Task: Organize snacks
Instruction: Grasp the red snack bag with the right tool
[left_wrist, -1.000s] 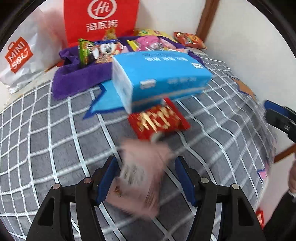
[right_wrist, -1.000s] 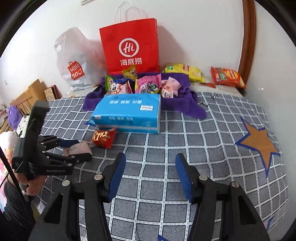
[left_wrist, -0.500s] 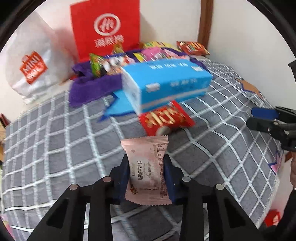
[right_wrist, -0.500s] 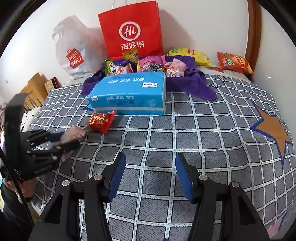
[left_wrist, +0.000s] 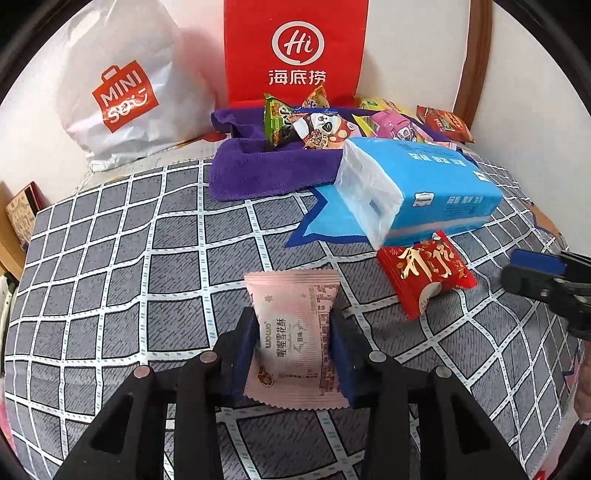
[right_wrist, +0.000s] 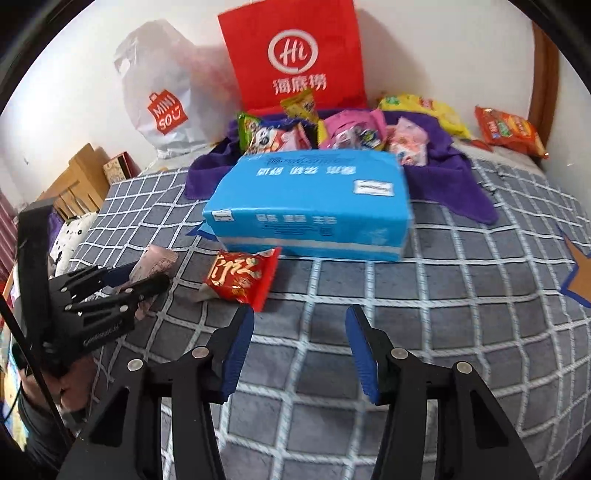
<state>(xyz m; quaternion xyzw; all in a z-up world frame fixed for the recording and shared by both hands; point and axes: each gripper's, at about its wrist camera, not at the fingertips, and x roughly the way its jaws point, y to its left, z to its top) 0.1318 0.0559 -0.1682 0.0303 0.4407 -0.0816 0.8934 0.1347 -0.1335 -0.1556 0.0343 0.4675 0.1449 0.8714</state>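
Left wrist view shows the left gripper (left_wrist: 293, 347) clamped on a pink snack packet (left_wrist: 295, 332), its pads pressing the packet's two long sides, so the packet's long axis runs straight out along the fingers. The log has these jaws easing apart slightly, yet the packet sits squeezed between them. Just beyond it, to the right, a red snack packet (left_wrist: 424, 273) lies on the checked bedcover (left_wrist: 110, 280), touching the near edge of a blue tissue pack (left_wrist: 436, 188).

From the right wrist view, the right gripper (right_wrist: 300, 347) hangs with its jaws apart and closing, nothing between them. The red snack packet (right_wrist: 242, 275) lies just ahead and to the left of those jaws, its long axis slanting left to right; the right hand looks to me the nearer free one for it.

Farther off, a purple towel (left_wrist: 266, 170) holds a heap of snacks (left_wrist: 317, 127). Behind stand a red paper bag (left_wrist: 295, 48) and a white plastic bag (left_wrist: 122, 92); their contents are hidden.
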